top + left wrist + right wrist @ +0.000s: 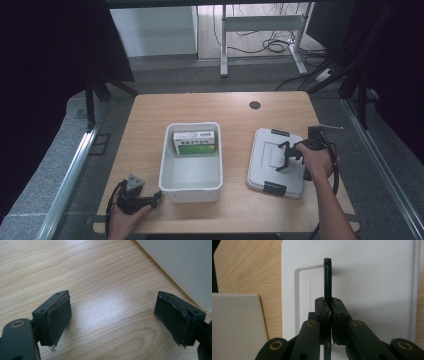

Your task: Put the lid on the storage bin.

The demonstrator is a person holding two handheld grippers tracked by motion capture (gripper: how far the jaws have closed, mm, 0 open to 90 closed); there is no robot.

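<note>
A white lid lies flat on the wooden table, right of an open white bin. My right gripper hovers over the lid, shut on its black handle. In the right gripper view the thin handle stands on edge, pinched between the jaws of my right gripper, with the lid beneath. A green box rests inside the bin at its far end. My left gripper lies by the bin's front left corner; my left gripper is open over bare wood, the bin wall just beyond.
Black latch clips sit on the lid's near and far edges. A round cable hole marks the table's far side. The bin's corner lies left of the lid. Desk legs and cables stand on the floor beyond the table.
</note>
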